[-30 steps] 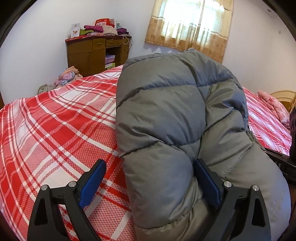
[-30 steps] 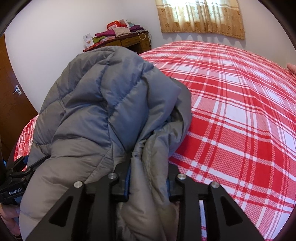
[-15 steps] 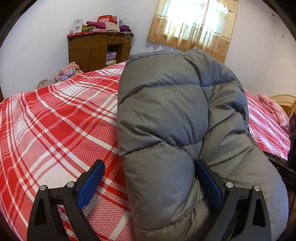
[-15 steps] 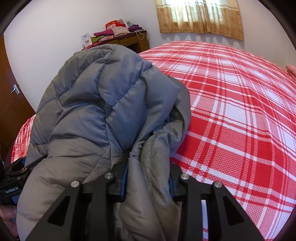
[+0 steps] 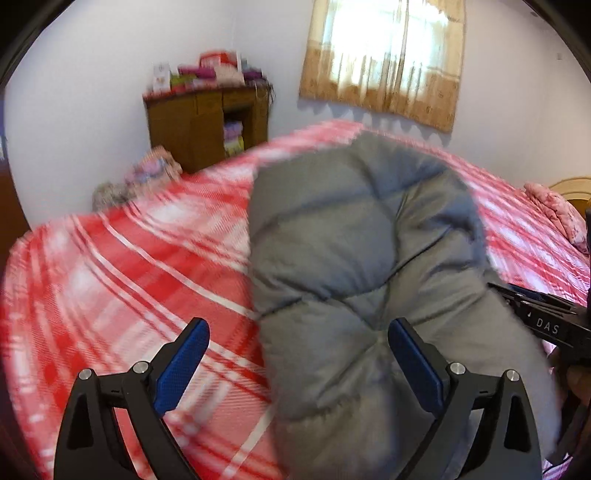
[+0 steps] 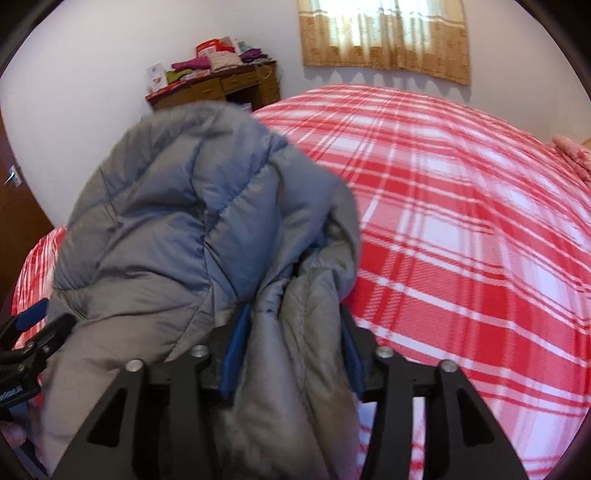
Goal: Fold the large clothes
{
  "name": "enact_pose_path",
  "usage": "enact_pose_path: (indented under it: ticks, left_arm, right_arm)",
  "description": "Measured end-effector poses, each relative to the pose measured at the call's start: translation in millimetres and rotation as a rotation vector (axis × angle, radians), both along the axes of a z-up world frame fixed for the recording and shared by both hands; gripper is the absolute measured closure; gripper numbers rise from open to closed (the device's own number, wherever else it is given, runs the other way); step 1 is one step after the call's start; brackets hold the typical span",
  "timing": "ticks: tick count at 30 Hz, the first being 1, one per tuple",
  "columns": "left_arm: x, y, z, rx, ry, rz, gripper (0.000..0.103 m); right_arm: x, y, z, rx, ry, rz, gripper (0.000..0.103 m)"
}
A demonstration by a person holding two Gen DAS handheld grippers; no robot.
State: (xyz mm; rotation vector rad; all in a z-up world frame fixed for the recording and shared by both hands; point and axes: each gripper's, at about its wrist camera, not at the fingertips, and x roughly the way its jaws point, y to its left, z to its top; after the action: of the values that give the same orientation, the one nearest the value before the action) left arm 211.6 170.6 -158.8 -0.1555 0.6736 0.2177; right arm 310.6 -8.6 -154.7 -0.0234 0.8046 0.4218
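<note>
On red plaid bed (image 6: 461,229): grey puffer jacket (image 5: 351,258), bunched, folded over. Left tool (image 5: 295,354) spread wide, right blue pad against jacket, left pad clear over bedspread. Right tool (image 6: 291,354) just been widening, jacket fold between pads, grip loosened. Both tools angled downward.

White walls, a sunlit curtained window (image 6: 384,35), a cluttered wooden desk (image 6: 221,86), a red plaid bed (image 6: 461,221).

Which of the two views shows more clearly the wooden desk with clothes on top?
The right wrist view: the wooden desk is fairly sharp there, though the grey jacket hides its lower part. The left wrist view shows more of it, but blurred.
</note>
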Motion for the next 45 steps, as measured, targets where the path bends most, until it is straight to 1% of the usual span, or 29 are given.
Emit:
enact_pose_path:
  ticks: [2,4,5,7,8,9,12,14,18,45]
  left_arm:
    - [-27,-6,32,0.045,-0.057,-0.007,0.005]
    - [-53,-11,57,0.072,-0.097,0.002,0.005]
    - [-64,-13,67,0.073,-0.116,-0.002,0.005]
    - [-91,-16,89,0.072,-0.168,-0.006,0.005]
    - [-103,-17,99,0.072,-0.194,-0.01,0.005]
    - [-112,-17,106,0.073,-0.214,-0.007,0.005]
    - [-130,-19,124,0.072,-0.271,0.003,0.005]
    - [-136,-20,131,0.07,-0.292,0.004,0.005]
    - [-135,-23,133,0.077,-0.304,-0.001,0.005]
    - [-130,-25,126,0.067,-0.282,-0.013,0.005]
  right_arm:
    - [-20,-8,21,0.019,-0.044,0.003,0.028]
    - [-49,-16,45,0.014,-0.102,-0.001,0.027]
    - [-65,-20,57,0.016,-0.132,0.004,0.026]
    - [-96,-27,79,0.016,-0.197,0.004,0.02]
    - [-110,-30,88,0.023,-0.232,0.005,0.015]
    - [-125,-33,99,0.031,-0.268,0.003,0.013]
    - [-150,-32,121,0.033,-0.342,0.015,0.013]
    - [-156,-32,130,0.047,-0.368,0.024,0.012]
    - [-163,-30,141,0.058,-0.402,0.027,0.011]
    - [-164,-32,131,0.085,-0.37,0.046,0.011]
